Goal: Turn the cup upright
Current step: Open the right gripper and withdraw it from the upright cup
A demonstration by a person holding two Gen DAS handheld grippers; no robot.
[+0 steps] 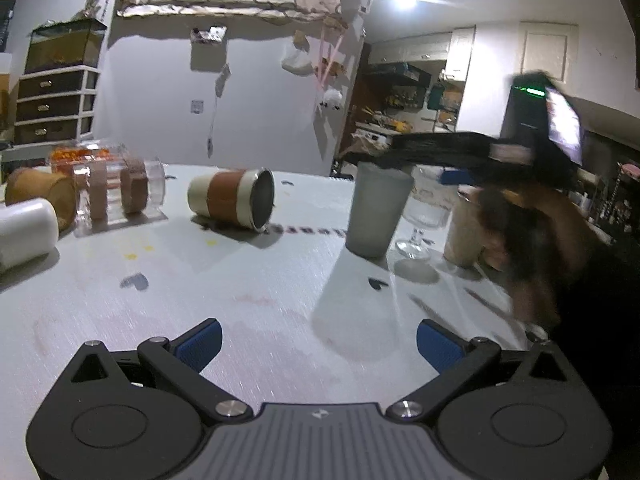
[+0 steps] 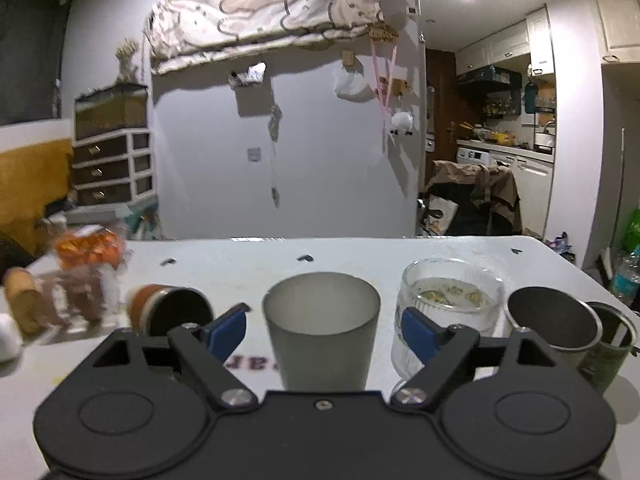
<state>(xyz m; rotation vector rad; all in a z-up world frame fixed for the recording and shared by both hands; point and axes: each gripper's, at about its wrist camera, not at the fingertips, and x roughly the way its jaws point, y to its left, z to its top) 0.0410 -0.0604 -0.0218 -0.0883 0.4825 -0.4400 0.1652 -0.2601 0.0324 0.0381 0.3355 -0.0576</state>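
Note:
A frosted grey cup stands upright on the white table; in the right wrist view the grey cup sits between my right gripper's open blue fingers, not clamped. A cream cup with a brown band lies on its side, mouth facing right; it also shows in the right wrist view. My left gripper is open and empty, low over the table's near part. The right gripper body hovers over the grey cup.
A stemmed glass and a tan cup stand right of the grey cup. Clear containers and a white object lie at left. A ribbed glass, a metal cup and a dark green cup stand at right.

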